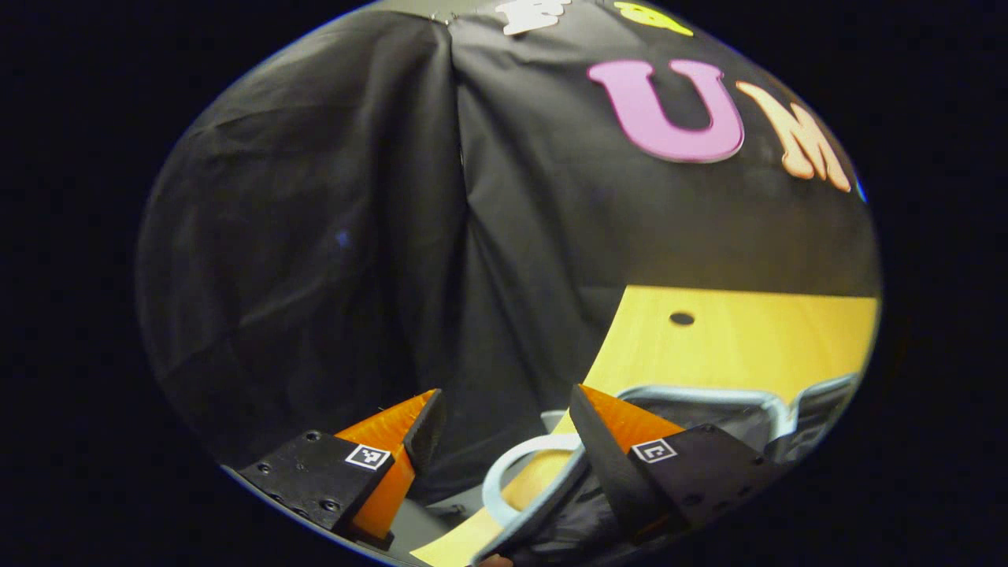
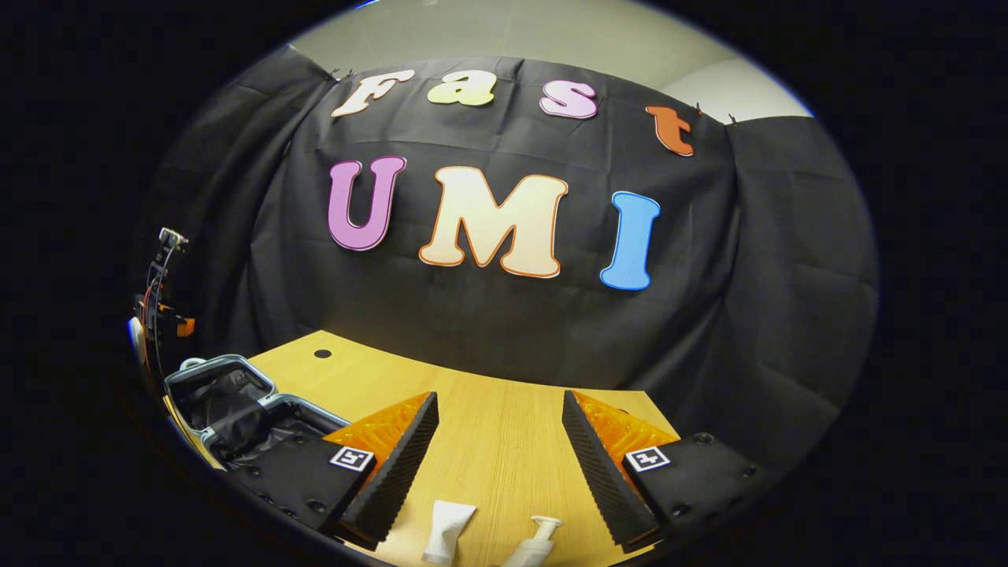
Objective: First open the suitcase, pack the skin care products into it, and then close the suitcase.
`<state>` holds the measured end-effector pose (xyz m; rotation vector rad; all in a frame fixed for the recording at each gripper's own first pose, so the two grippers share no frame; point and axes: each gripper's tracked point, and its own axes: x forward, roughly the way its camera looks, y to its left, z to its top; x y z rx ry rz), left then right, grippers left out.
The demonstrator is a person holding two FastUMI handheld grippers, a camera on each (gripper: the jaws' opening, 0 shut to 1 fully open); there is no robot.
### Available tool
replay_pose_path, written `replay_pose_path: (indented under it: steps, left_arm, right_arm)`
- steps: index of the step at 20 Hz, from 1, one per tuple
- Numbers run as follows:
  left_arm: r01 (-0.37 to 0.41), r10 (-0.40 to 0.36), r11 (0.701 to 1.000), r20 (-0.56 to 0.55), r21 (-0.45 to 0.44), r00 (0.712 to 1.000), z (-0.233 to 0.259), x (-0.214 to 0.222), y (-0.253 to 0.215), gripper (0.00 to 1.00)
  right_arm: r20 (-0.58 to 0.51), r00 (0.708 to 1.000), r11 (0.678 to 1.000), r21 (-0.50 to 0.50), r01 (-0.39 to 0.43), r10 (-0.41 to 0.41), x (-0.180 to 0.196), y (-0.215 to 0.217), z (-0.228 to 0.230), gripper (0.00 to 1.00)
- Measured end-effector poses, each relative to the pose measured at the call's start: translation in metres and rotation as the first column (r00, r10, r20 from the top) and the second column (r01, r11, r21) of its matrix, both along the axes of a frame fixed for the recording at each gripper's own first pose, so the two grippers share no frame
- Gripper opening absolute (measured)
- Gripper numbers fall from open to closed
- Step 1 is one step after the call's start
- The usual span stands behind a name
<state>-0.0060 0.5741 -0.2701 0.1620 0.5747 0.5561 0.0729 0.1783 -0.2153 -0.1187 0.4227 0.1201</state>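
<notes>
suitcase open, right gripper lined up over the skin care

right gripper (image 2: 498, 457) hangs w/ jaws wide, nothing btwn them, over the wooden table (image 2: 504, 425). just below its fingertips, at abt 6 o'clock in the right gripper view, lie two products: a white tube (image 2: 447, 529) and a white pump bottle (image 2: 535, 542). tube's long axis runs roughly 12-to-6, i.e. along the fingers, tilted a bit; the wider end is toward the gripper. pump bottle sits just beside it toward 5 o'clock, pump head pointing up-view; the rest of it is cut off at the edge.

suitcase (image 2: 228, 409) lies open at abt 8-9 o'clock from that gripper, well apart from the products, dark lining showing inside a pale rim.

left gripper (image 1: 504, 429) also spread wide, holding nothing, hovering right at the suitcase edge; pale handle loop (image 1: 516, 472) near its right finger.

judgement: opening looks done, packing not yet started. right hand is clearly nearer the products, left nearer the case. next move prob. a drop toward 6 o'clock onto the tube; jaws would close across its width, so little twist needed. risk: nudging the pump bottle, it's close by.
</notes>
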Motion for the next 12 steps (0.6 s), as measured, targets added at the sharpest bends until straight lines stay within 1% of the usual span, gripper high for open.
replay_pose_path:
  steps: [1,3,4,6,7,8,10,12]
  left_arm:
    - [0.037,-0.037,0.999,0.048,0.003,0.998,0.030,0.006,-0.027,0.95]
    - [0.131,-0.129,0.991,0.109,-0.016,0.986,0.072,0.014,-0.079,0.95]
    - [0.160,-0.156,0.987,0.131,-0.024,0.979,0.098,0.009,-0.105,0.95]
    - [0.240,-0.228,0.970,0.193,-0.041,0.954,0.136,0.001,-0.155,0.95]
    - [0.274,-0.256,0.960,0.222,-0.053,0.941,0.149,-0.003,-0.178,0.94]
    - [0.318,-0.291,0.945,0.247,-0.077,0.925,0.147,-0.007,-0.198,0.94]
    - [0.392,-0.346,0.912,0.285,-0.123,0.894,0.168,-0.017,-0.262,0.94]
    - [0.450,-0.395,0.881,0.297,-0.146,0.870,0.166,-0.008,-0.313,0.94]
  right_arm:
    - [0.002,1.000,1.000,0.010,-0.005,0.005,0.000,-0.006,0.001,1.00]
    - [0.001,1.000,0.999,0.033,-0.009,0.009,-0.001,-0.020,0.001,1.00]
    - [0.003,1.000,0.999,0.046,-0.007,0.007,-0.002,-0.029,0.001,1.00]
    - [0.010,1.000,0.998,0.069,0.003,-0.004,-0.003,-0.048,0.004,0.99]
    - [0.015,1.000,0.997,0.082,0.004,-0.005,-0.004,-0.055,0.006,0.99]
    - [0.018,1.000,0.996,0.091,0.001,-0.002,-0.007,-0.065,0.007,1.00]
    - [0.024,1.000,0.996,0.094,-0.006,0.004,-0.014,-0.083,0.010,1.00]
    - [0.027,1.000,0.995,0.097,-0.002,-0.001,-0.019,-0.099,0.009,1.00]
